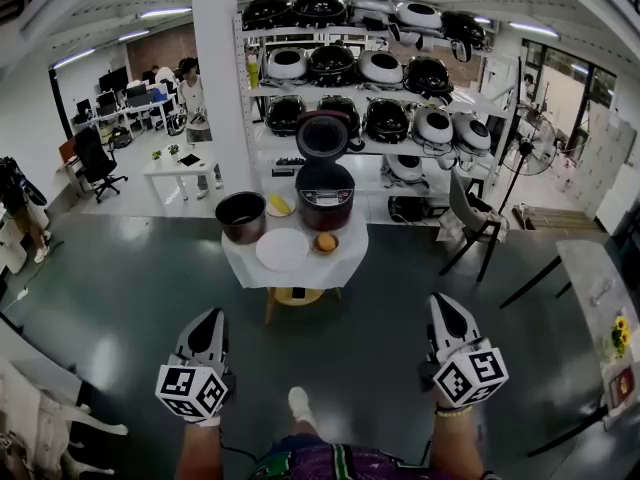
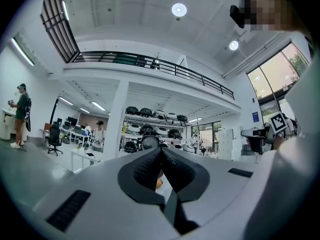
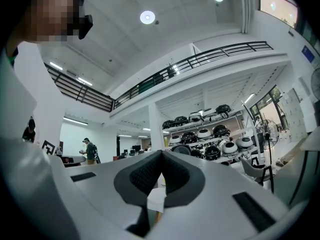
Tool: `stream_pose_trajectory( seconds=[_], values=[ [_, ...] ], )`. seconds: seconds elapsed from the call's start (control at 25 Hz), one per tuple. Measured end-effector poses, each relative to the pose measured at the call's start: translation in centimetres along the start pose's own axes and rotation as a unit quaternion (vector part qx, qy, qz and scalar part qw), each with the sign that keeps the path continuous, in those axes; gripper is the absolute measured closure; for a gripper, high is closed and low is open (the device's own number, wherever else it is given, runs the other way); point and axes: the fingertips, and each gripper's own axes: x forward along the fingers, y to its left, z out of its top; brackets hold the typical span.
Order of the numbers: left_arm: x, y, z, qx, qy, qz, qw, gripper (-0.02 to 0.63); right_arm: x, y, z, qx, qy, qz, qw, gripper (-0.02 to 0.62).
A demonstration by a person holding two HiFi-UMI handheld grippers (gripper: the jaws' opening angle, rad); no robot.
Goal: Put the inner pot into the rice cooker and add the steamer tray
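Shelf (image 1: 310, 88) stacked with cookers (image 1: 387, 118) behind white table (image 1: 340, 268); grey chair (image 1: 468, 208), fan (image 1: 530, 153) at right.

Open dark floor (image 1: 330, 358) lay between the left gripper (image 1: 212, 316), the right gripper (image 1: 443, 302) and the small table (image 1: 240, 266), so it was a straight run in. The tabletop was crowded though: inner pot (image 1: 241, 216) at left, white tray (image 1: 282, 249) up front, rice cooker (image 1: 325, 196) behind with its lid (image 1: 324, 133) standing up. Shelving (image 1: 400, 153) stood right behind, and a chair (image 1: 470, 218) off right.
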Motion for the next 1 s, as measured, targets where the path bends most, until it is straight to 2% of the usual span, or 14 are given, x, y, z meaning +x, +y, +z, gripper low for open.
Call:
stream_pose_trajectory(
  seconds=[0.44,0.6,1.0],
  values=[
    [3.3,2.6,-0.1,0.0,0.004,0.014,0.9999,0.584,4.6,-1.3,-1.3,0.013,0.012,0.001,1.0,0.591],
    [5.7,3.5,0.0,0.0,0.006,0.017,0.9998,0.584,7.0,-2.3,-1.1,0.013,0.013,-0.014,1.0,0.591],
    [13.6,8.8,0.7,-0.006,-0.003,0.03,0.9995,0.584,17.6,-3.6,-0.2,0.004,0.005,-0.008,1.0,0.591]
  ],
)
